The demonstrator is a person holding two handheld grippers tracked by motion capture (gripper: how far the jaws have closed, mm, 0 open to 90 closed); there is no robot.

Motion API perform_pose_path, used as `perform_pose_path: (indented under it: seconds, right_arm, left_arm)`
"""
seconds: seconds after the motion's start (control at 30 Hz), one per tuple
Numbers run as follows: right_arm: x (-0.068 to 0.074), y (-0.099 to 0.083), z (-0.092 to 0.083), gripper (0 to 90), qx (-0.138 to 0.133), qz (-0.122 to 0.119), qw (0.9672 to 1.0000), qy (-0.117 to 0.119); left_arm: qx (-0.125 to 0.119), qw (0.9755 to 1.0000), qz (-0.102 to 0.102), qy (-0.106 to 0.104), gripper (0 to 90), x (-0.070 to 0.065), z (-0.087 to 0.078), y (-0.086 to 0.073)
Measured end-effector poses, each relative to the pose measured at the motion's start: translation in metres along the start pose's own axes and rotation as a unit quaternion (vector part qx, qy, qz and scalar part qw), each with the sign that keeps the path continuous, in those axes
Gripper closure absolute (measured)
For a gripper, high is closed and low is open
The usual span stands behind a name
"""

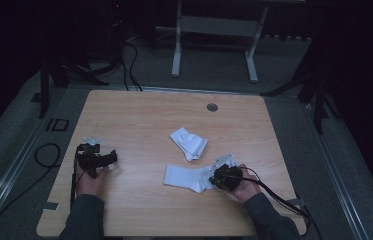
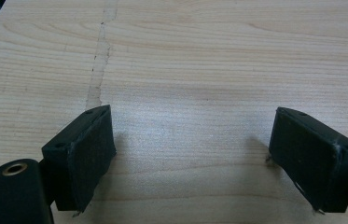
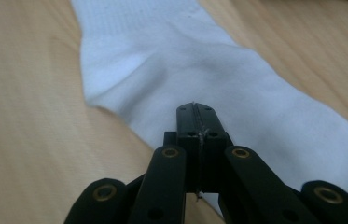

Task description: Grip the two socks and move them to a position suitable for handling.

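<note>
Forearms in dark sleeves come in nearest, resting on the wooden table (image 1: 139,115), a pale plank-grained top with a small round grommet (image 1: 212,107) near its far edge. Beyond it, a dim room holds a white desk frame (image 1: 214,40) and cables on grey flooring. A flat white sock (image 1: 186,177) lies near the front right; a folded sock (image 1: 188,142) sits just behind it, apart. The left gripper (image 2: 192,154) hovers released over bare wood, jaws wide. The right gripper (image 3: 196,122) is clenched over the flat sock; whether cloth is pinched between its jaws, I cannot tell. If only a thin fold is caught, lifting could let the sock slip free or drag and bunch.
</note>
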State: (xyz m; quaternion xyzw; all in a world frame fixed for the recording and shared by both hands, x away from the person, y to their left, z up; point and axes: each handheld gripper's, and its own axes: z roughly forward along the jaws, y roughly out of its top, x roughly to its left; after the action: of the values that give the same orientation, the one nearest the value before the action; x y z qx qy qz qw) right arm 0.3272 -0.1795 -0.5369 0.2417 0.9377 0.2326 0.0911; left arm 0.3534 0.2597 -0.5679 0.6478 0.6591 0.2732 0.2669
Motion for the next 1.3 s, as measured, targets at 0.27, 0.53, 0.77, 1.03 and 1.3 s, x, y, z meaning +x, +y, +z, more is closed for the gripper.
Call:
perform_pose_path:
  seconds: [0.27,0.53,0.77,1.03,1.3]
  right_arm:
    - [0.023,0.008,0.004,89.1,-0.011,-0.022,0.9993,0.028]
    - [0.035,0.027,0.016,89.0,-0.026,-0.036,0.9978,0.049]
    - [0.023,0.034,0.022,85.5,-0.041,-0.023,0.9966,0.067]
    - [0.006,0.042,0.001,83.6,-0.045,-0.024,0.9986,0.014]
    - [-0.018,0.08,0.002,69.4,-0.048,-0.032,0.9959,-0.07]
  left_arm:
    - [0.001,1.0,0.0,0.0,14.2,0.0,0.0,0.0]
    - [0.0,1.0,0.0,0.0,14.2,0.0,0.0,0.0]
    - [0.0,1.0,0.0,0.0,14.2,0.0,0.0,0.0]
    - [0.0,1.0,0.0,0.0,14.2,0.0,0.0,0.0]
    - [0.0,1.0,0.0,0.0,14.2,0.0,0.0,0.0]
